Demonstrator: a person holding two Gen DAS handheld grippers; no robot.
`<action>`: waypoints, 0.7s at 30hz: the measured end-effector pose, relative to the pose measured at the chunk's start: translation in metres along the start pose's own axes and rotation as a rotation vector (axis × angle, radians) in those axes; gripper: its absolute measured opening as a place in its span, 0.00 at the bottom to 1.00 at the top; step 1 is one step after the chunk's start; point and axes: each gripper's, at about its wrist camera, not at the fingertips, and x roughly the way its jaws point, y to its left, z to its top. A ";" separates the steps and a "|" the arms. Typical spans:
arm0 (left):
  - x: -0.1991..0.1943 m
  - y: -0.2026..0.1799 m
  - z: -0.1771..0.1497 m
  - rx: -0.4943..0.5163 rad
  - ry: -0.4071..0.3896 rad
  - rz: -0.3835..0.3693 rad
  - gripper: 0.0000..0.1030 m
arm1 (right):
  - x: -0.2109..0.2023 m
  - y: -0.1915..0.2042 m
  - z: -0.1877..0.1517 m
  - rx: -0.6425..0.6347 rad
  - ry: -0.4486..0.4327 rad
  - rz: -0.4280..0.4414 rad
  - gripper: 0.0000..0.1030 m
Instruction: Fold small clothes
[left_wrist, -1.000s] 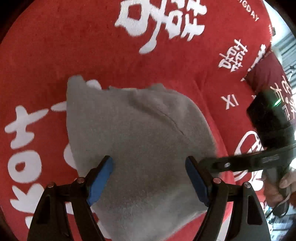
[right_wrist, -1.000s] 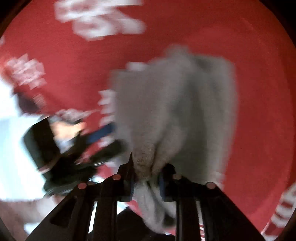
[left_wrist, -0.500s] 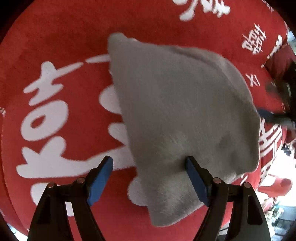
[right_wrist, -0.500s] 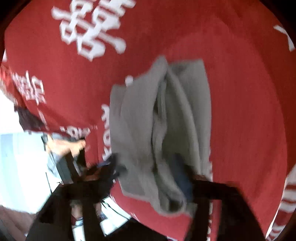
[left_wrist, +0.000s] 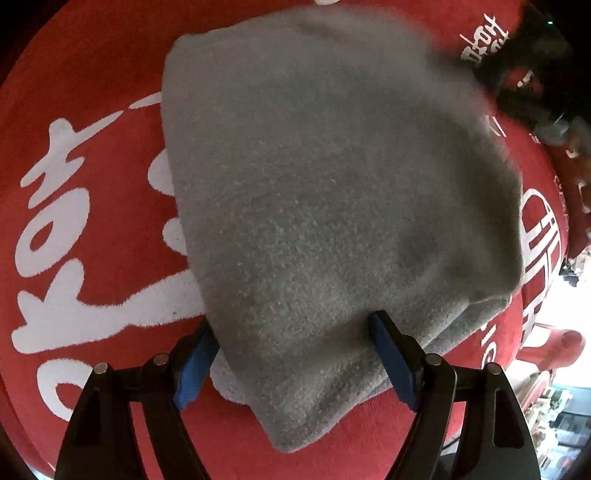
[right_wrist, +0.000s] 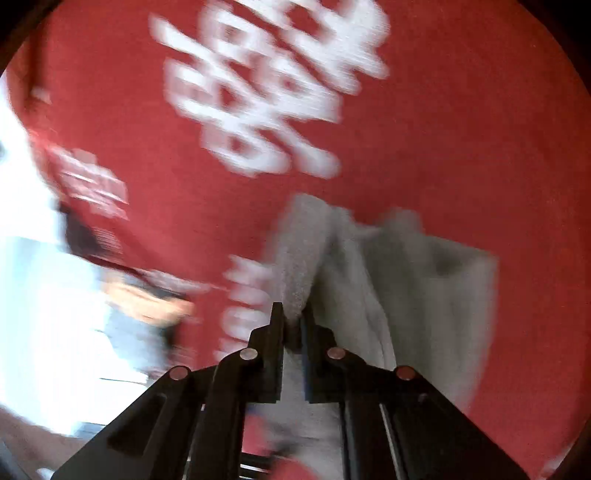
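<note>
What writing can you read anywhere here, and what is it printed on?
Large white characters on the red cloth: stylised, not readable as words.
Small white print at its upper right edge: too blurred to read.
White characters in the right wrist view: motion-blurred, unreadable.
Grey garment: no text.

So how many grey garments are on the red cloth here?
1. The grey garment lies on the red cloth, between the open left tongs; the right tongs pinch one edge. Nothing shows whether another lies underneath.

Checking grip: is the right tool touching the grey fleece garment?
Touching. Right wrist view shows the right tool closed on a fold of the grey fleece garment.
</note>
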 end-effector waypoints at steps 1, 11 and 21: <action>-0.003 -0.001 0.000 0.004 0.007 -0.001 0.79 | 0.004 -0.008 -0.003 0.012 0.027 -0.041 0.09; -0.061 0.032 0.025 -0.094 -0.127 -0.028 0.79 | -0.015 -0.002 -0.078 0.056 0.082 0.140 0.67; -0.040 0.053 0.039 -0.110 -0.094 -0.007 0.79 | -0.002 0.044 -0.136 -0.391 0.198 -0.106 0.32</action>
